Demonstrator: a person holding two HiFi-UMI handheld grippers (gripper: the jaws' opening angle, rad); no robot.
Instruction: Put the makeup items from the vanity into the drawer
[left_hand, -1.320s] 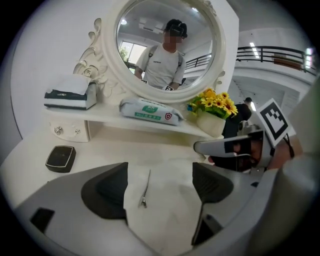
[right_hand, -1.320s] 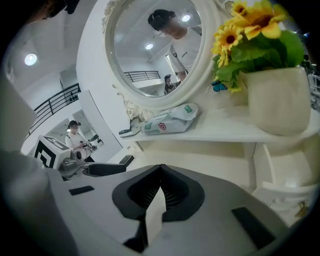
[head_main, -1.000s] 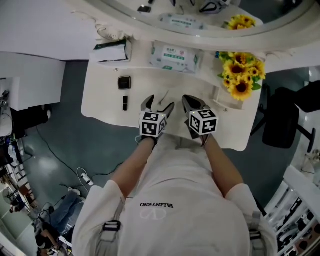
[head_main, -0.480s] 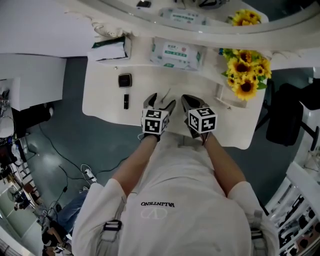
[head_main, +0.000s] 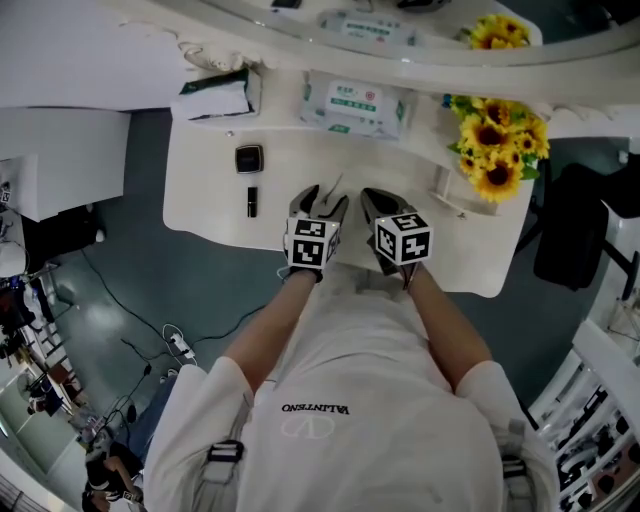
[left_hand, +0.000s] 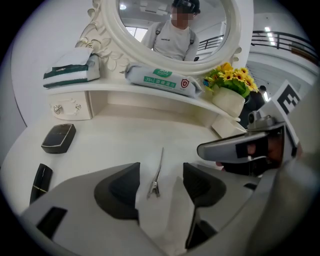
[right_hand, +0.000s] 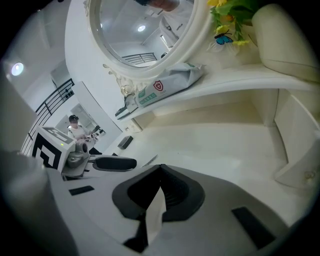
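A thin silver hair clip (left_hand: 157, 175) lies flat on the white vanity top (head_main: 200, 190), pointing away from me. My left gripper (left_hand: 161, 172) straddles it, one dark pad on each side, and the jaws are closing without touching the clip. In the head view the clip (head_main: 329, 189) shows just past the left gripper (head_main: 323, 200). My right gripper (head_main: 375, 200) rests beside it, jaws shut on nothing (right_hand: 160, 170). A black compact (left_hand: 59, 138) and a black lipstick (left_hand: 40, 181) lie to the left.
A raised shelf holds a wet-wipes pack (head_main: 355, 104), a tissue box (head_main: 215, 97) and a pot of sunflowers (head_main: 495, 150). Under the shelf's left end sits a small drawer with crystal knobs (left_hand: 67, 106). The oval mirror (left_hand: 172, 25) stands behind.
The left gripper's jaws have narrowed around the hair clip. Both grippers stay in the same place on the vanity; the head view has shifted slightly.
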